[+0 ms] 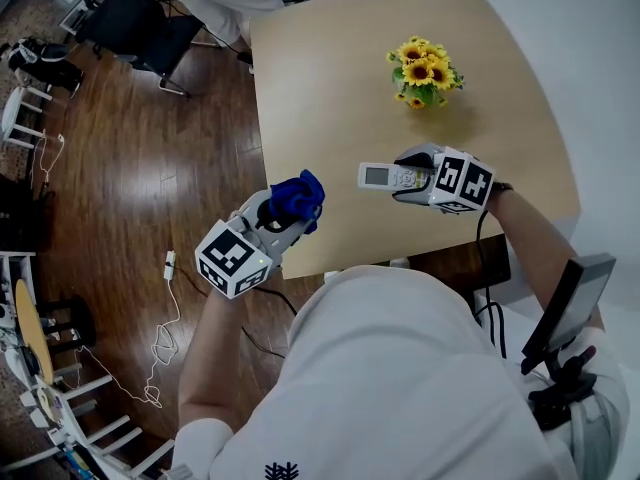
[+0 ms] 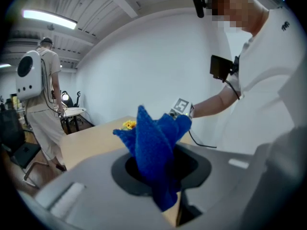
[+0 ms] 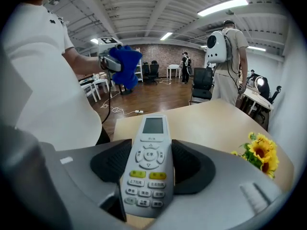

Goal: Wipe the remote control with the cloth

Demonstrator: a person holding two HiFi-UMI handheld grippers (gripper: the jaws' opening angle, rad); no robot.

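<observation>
A white remote control (image 1: 385,177) with a small screen is held over the wooden table (image 1: 330,88), button side up. My right gripper (image 1: 418,178) is shut on the remote control (image 3: 147,164), its dark pads against both sides. A crumpled blue cloth (image 1: 298,199) sticks out of my left gripper (image 1: 285,216), which is shut on it near the table's left front corner. In the left gripper view the cloth (image 2: 155,147) stands up between the jaws, with the right gripper (image 2: 181,108) behind it. Cloth and remote are a short way apart.
A bunch of yellow sunflowers (image 1: 424,72) stands on the table behind the remote. A person with a white backpack (image 3: 225,61) stands at the table's far side. Chairs (image 1: 140,33) and a white cable (image 1: 165,328) are on the wooden floor to the left.
</observation>
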